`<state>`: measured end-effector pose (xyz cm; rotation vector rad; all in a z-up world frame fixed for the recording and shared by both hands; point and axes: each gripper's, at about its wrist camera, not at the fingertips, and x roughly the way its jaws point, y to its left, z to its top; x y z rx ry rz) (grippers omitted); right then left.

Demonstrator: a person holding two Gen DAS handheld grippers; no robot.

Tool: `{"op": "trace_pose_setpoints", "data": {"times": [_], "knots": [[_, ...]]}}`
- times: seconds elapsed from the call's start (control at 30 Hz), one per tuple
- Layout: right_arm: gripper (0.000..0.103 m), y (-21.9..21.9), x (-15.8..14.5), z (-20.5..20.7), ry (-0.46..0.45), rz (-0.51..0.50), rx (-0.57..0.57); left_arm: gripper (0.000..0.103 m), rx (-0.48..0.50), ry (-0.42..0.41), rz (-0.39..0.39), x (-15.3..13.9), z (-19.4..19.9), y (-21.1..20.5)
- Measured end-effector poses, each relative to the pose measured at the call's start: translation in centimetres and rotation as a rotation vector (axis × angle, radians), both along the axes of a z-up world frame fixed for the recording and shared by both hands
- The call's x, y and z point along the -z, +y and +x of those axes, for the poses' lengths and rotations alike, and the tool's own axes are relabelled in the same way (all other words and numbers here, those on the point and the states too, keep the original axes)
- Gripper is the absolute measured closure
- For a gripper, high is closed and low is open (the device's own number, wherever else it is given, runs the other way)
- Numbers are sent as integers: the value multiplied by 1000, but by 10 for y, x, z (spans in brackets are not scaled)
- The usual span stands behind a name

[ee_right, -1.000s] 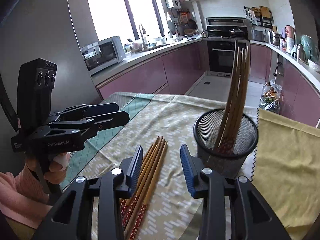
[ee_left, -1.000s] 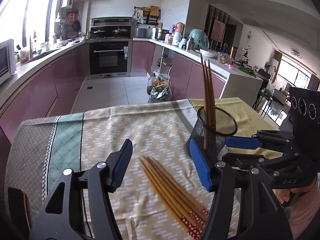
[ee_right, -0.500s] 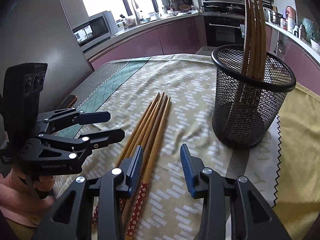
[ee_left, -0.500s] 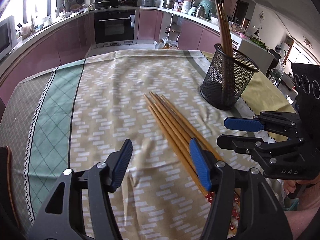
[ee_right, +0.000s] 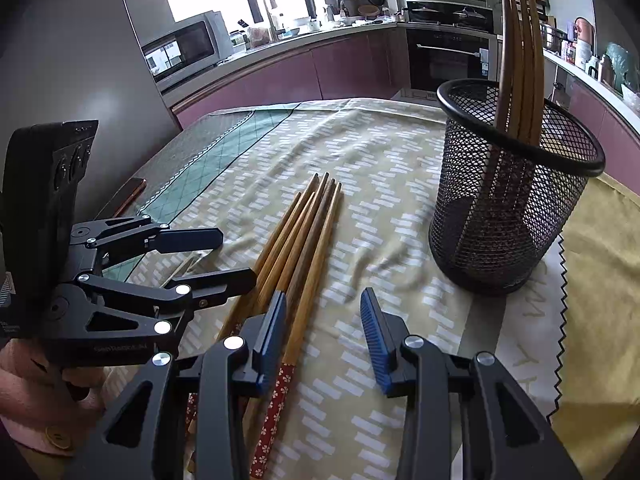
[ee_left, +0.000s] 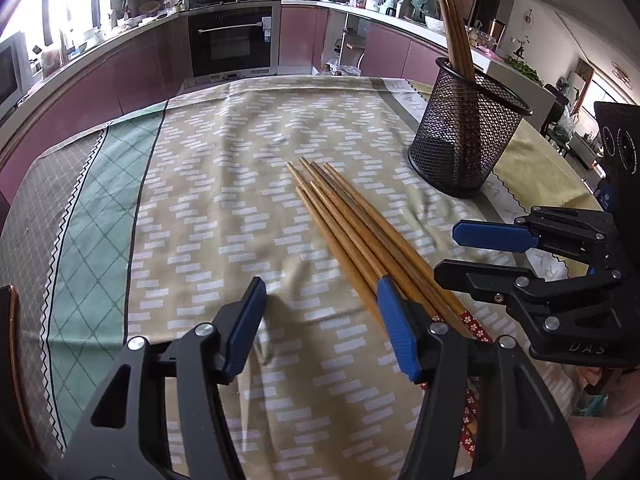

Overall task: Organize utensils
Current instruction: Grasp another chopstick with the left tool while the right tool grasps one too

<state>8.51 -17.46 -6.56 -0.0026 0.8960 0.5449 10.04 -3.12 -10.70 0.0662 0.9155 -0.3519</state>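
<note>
Several wooden chopsticks (ee_left: 352, 224) with red flowered ends lie side by side on the patterned tablecloth (ee_left: 224, 184); they also show in the right wrist view (ee_right: 296, 240). A black mesh holder (ee_left: 464, 136) stands upright behind them with a few chopsticks in it; it also shows in the right wrist view (ee_right: 508, 200). My left gripper (ee_left: 320, 300) is open and empty, low over the cloth, its right finger over the chopsticks' near ends. My right gripper (ee_right: 322, 312) is open and empty, its left finger over the chopsticks. Each gripper also shows in the other's view: the right one (ee_left: 468, 252), the left one (ee_right: 224, 256).
The table carries a beige patterned cloth with a green band (ee_left: 92, 224) at the left and a yellow cloth (ee_right: 600, 280) at the right. A brown-edged object (ee_right: 128, 196) lies near the table's left edge. Kitchen counters and an oven (ee_left: 232, 40) stand behind.
Both grippers have dropped lower and closer to the chopsticks lying on the cloth. Both stay open. The chopsticks and holder have not moved.
</note>
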Motion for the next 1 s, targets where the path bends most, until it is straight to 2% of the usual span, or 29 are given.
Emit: {"op": "trace_pose_setpoints", "data": {"times": [0.3,0.47,0.63,0.87,1.0], "knots": [[67,10,4,3,-18,-59,0,54,3,-1,38,0,3,-3],[69,9,5,5,-13,-79,-2,61,13,4,29,0,4,-1],[75,13,6,7,-9,-105,1,72,17,2,27,1,7,0],[75,23,6,15,-14,-125,5,73,15,5,24,1,9,1],[84,23,6,19,-9,-114,15,79,0,0,32,1,12,0]]}}
